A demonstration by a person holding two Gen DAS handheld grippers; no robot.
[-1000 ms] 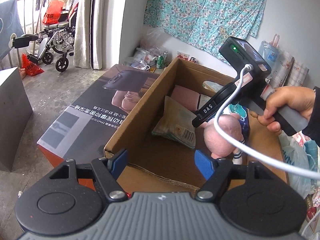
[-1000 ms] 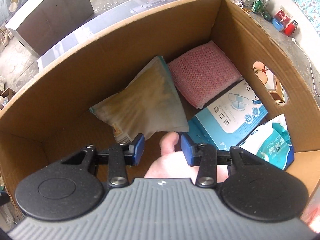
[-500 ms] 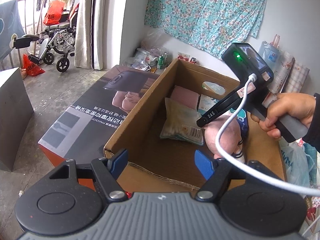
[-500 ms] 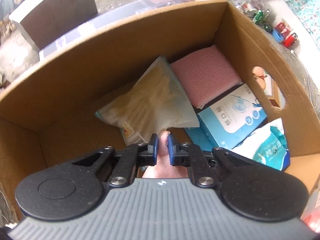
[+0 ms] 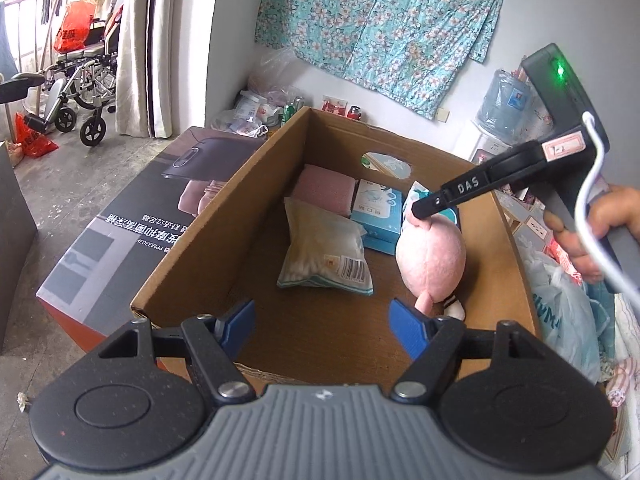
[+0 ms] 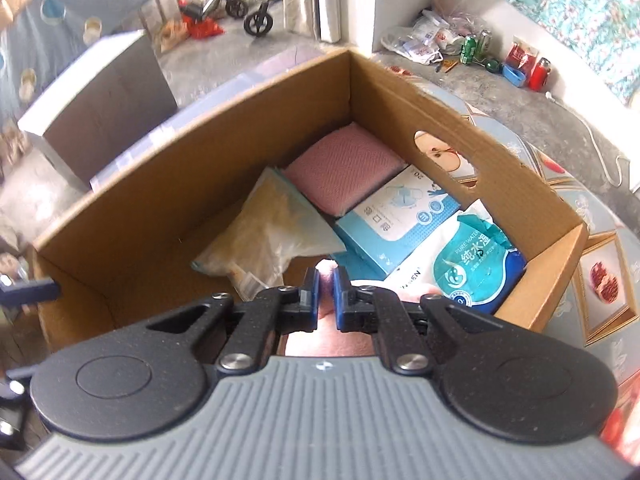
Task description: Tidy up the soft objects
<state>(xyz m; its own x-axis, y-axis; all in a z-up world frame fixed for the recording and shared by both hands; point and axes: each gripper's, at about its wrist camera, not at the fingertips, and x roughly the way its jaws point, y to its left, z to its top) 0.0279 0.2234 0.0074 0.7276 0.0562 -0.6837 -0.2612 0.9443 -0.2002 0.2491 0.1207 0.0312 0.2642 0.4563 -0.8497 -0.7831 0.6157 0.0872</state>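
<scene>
Concrete floor (image 5: 100, 168) and a white wall hung with a floral cloth (image 5: 384, 28) frame the left wrist view, with a wheelchair (image 5: 80, 92) off by the curtain. An open cardboard box (image 5: 216, 216) sits against a large printed carton (image 5: 132, 216). Inside it lie a pink cloth pad (image 5: 326, 188), a blue-and-white mask box (image 5: 378, 210) and a bag of cotton swabs (image 5: 324, 256). The right tongs (image 5: 420, 210) are pinched tight on the top of a pink plush toy (image 5: 432, 256), which hangs upright over the box floor near the right wall. The left tongs (image 5: 322, 320) stand half open over the near rim, holding nothing.

From the right wrist view, the right tongs (image 6: 326, 286) show their blue pads almost together with a fold of pink plush between them. Beyond lie the swab bag (image 6: 264, 236), pink pad (image 6: 344, 168), mask box (image 6: 400, 216) and a wet-wipes pack (image 6: 468, 264) against the right wall with its hand hole.

The step in hand looks like carrying the gripped toy; it is off the floor already. Next it needs a resting place: bare cardboard at the near left of the box offers the most room, while the far and right side are crowded. The walls stand high, so the dangling legs must clear the rim if it goes out.
</scene>
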